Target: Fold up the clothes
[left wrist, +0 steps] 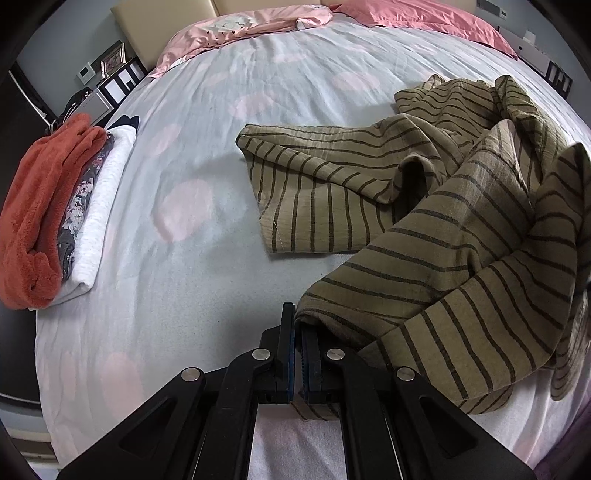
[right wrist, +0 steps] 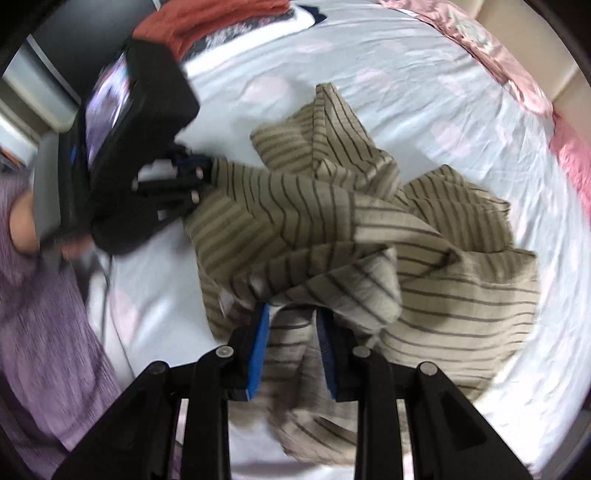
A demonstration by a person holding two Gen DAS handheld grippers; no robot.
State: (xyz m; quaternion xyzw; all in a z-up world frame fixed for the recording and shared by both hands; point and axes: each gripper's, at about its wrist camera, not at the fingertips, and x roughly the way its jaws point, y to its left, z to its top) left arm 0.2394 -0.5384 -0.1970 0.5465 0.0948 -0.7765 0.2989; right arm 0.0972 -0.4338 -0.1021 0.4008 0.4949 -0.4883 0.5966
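Observation:
A tan garment with dark stripes (left wrist: pixel 436 229) lies crumpled on the bed's pale sheet (left wrist: pixel 192 258). My left gripper (left wrist: pixel 297 325) is shut on one edge of it near the bed's front. In the right wrist view that left gripper (right wrist: pixel 201 173) shows at the left, pinching the garment (right wrist: pixel 295 206). My right gripper (right wrist: pixel 291 314) points down into the heap. Its blue pads (right wrist: pixel 258 347) stand partly apart, with a thick bunch of the cloth caught at their tips, which the fold hides. Creases run from there, and the cloth rises like a tent between the two grippers.
A stack of folded clothes (left wrist: pixel 55 206), orange over floral over white, sits at the bed's left edge. Pink pillows (left wrist: pixel 258 22) line the headboard. A person's purple sleeve (right wrist: pixel 40 317) and a hand are at the left in the right wrist view.

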